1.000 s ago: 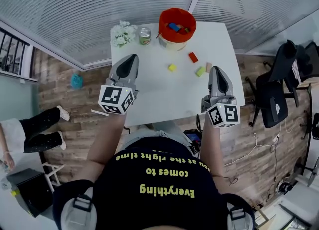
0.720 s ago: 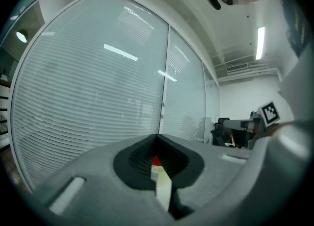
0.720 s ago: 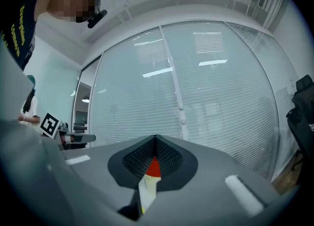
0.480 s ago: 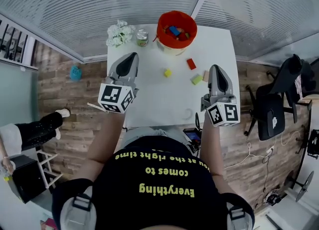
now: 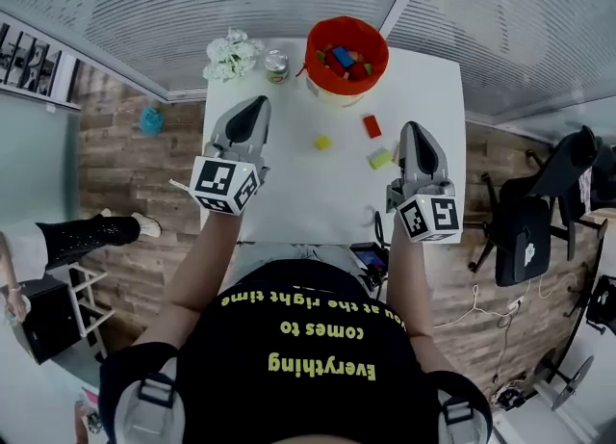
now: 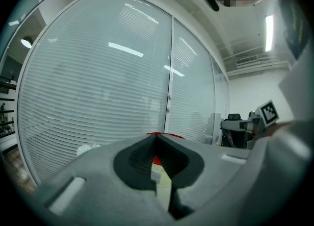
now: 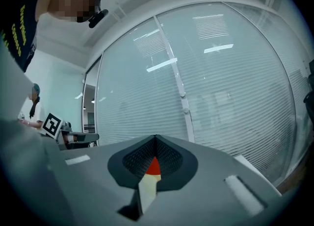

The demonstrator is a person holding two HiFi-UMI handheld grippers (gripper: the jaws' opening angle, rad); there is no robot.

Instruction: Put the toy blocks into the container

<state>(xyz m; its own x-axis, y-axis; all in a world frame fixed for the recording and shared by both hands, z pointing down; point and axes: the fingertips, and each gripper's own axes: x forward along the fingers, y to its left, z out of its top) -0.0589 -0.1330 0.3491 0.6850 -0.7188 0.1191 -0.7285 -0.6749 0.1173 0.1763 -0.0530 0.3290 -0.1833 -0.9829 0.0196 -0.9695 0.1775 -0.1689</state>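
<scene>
My 2 grippers hang over the white square table (image 5: 289, 192), the left gripper (image 5: 252, 107) and the right gripper (image 5: 413, 131) each with its jaws pressed together on nothing. Loose toy blocks lie ahead of me: a small yellow cube (image 5: 322, 142), a red brick (image 5: 372, 125), and a green block (image 5: 381, 158) just beside my right tips. The round red container (image 5: 312, 42) at the far edge already holds several blocks
</scene>
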